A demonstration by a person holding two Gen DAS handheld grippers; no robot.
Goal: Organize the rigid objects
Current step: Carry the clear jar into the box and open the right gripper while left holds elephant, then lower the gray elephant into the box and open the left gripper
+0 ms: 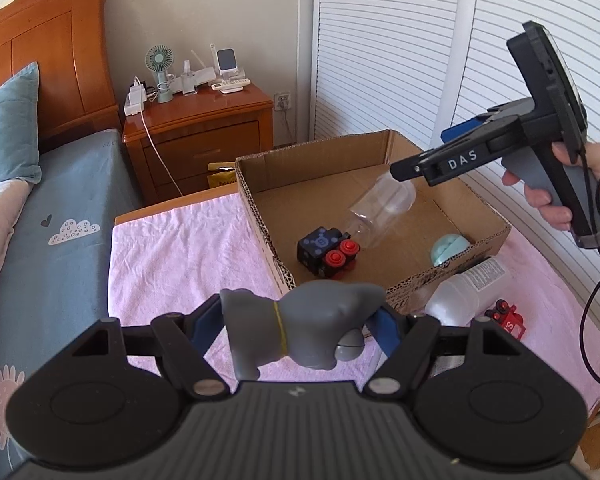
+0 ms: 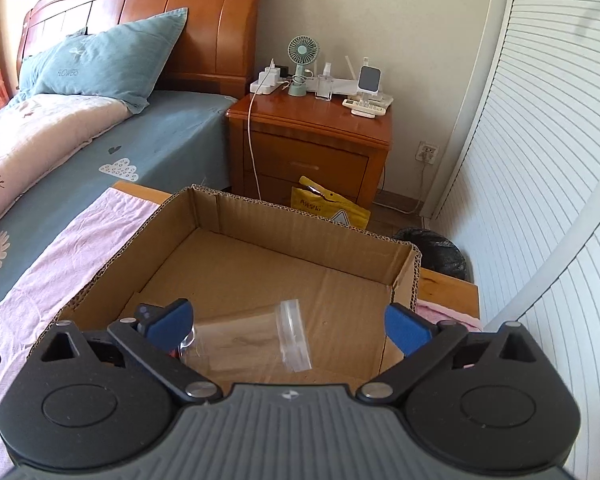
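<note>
The left gripper (image 1: 300,322) is pinching a grey toy figure (image 1: 304,328) between its blue pads, holding it just short of the cardboard box (image 1: 260,204) sitting on the pink-clothed worktop (image 1: 172,256). The right gripper (image 2: 288,324) is hanging spread wide over the box, with a clear plastic jar (image 2: 252,340) lying on its side on the box floor below its fingers. A black cube with red buttons (image 1: 328,254) and a teal ball (image 1: 448,248) are lying inside; a white bottle (image 1: 468,290) and red toy (image 1: 508,318) are resting outside

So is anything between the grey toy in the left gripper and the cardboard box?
Only the box's near wall. The grey toy in the left gripper sits just outside it; beyond the wall, open floor lies left of the black cube.
</note>
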